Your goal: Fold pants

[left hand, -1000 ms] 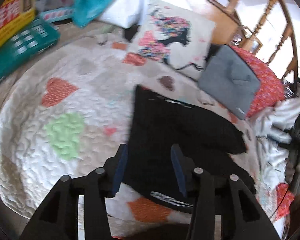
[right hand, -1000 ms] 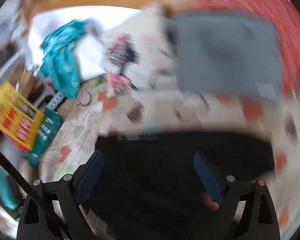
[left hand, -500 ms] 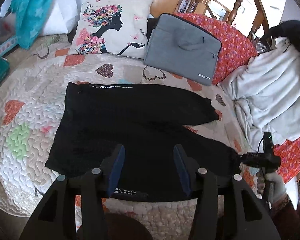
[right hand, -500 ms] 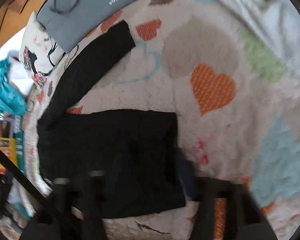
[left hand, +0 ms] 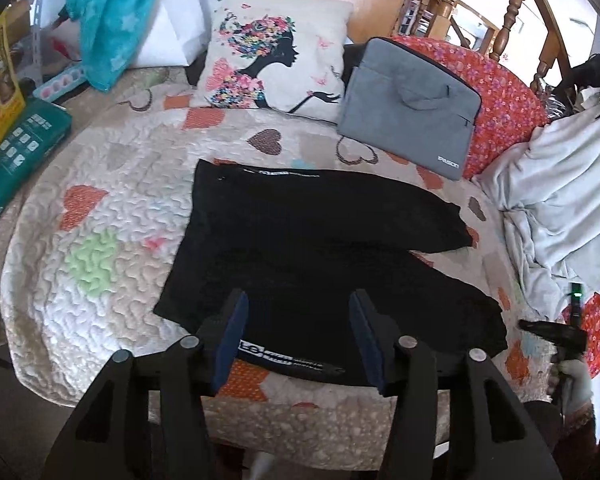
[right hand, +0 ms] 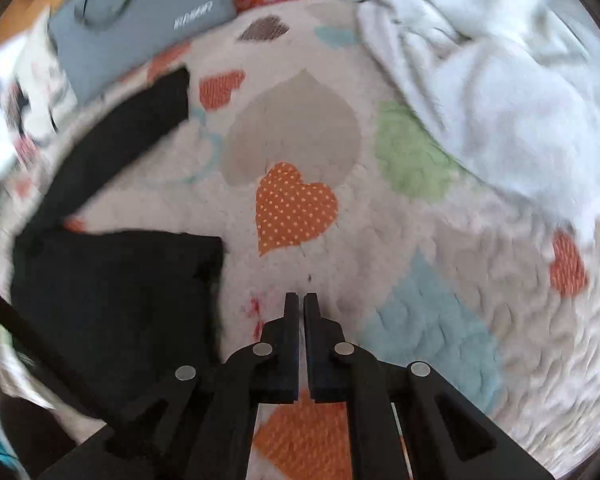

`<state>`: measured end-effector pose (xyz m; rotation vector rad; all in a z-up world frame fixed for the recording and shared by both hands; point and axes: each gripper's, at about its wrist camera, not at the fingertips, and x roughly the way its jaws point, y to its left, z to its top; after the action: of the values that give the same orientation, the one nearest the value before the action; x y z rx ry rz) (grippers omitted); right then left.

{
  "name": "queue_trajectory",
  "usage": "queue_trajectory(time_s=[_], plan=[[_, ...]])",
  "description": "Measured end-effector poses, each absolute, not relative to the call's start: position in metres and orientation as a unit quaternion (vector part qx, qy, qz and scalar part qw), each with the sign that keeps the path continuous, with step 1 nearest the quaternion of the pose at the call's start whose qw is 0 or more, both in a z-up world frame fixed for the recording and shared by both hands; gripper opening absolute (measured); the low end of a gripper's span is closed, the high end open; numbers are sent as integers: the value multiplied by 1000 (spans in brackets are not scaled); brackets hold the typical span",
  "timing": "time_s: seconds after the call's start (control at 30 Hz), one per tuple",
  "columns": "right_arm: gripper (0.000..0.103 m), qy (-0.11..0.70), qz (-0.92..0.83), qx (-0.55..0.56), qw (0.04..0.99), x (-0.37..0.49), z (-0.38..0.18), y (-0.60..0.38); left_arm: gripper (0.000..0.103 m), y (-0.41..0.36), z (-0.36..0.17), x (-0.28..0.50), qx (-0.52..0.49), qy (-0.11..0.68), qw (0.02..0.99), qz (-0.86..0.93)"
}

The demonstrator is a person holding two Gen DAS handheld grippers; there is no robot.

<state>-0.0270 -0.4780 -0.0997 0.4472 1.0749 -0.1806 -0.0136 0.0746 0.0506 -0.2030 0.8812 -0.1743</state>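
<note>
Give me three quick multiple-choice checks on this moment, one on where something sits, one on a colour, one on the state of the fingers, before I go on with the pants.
1. Where does the grey fabric laptop sleeve lie?
A. Propped against the red floral cushion, beyond the pants
B. On top of the pants
C. On the green box

2. What colour are the flat-spread pants?
A. Teal
B. Black
C. White

3. How do the fingers stand?
A. Both pairs open
B. Left gripper open, right gripper shut on nothing
C. Right shut on the pants

Answers:
1 A: the sleeve leans on the cushion, behind the far leg.
2 B: the cloth on the heart-patterned quilt is black.
3 B: the left pads stand wide apart over the waistband; the right fingers meet above bare quilt, beside the leg hem.
</note>
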Motion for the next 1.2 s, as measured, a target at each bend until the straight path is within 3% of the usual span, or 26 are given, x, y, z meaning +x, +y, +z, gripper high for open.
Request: queue_trajectory(time_s=[0.07,0.17,0.23,0.27,0.47,0.67,1.2], plan=[[4,487,-84,187,849,-39,-73,-475,56,75,52,-12,-102,425,895,-86],[13,458,-71,153,873,-51,-35,-460,57,66,47,-8,-100,424,895,-102],[33,444,-51,138,884,-51,-10,-445,57,57,39,-6,-99,429,890,-120],[34,441,-38,139,886,-54,-2,-435,57,50,31,-4,-97,435,885,-132],[34,437,-64,117,890,-67,23,-429,57,18,3,-6,-78,450,871,-183],[35,423,-51,162,890,-59,25,-442,57,17,0,5,-80,457,867,-181],[35,461,6,180,869,140,-33,-408,60,83,6,175,-39,453,888,-71]])
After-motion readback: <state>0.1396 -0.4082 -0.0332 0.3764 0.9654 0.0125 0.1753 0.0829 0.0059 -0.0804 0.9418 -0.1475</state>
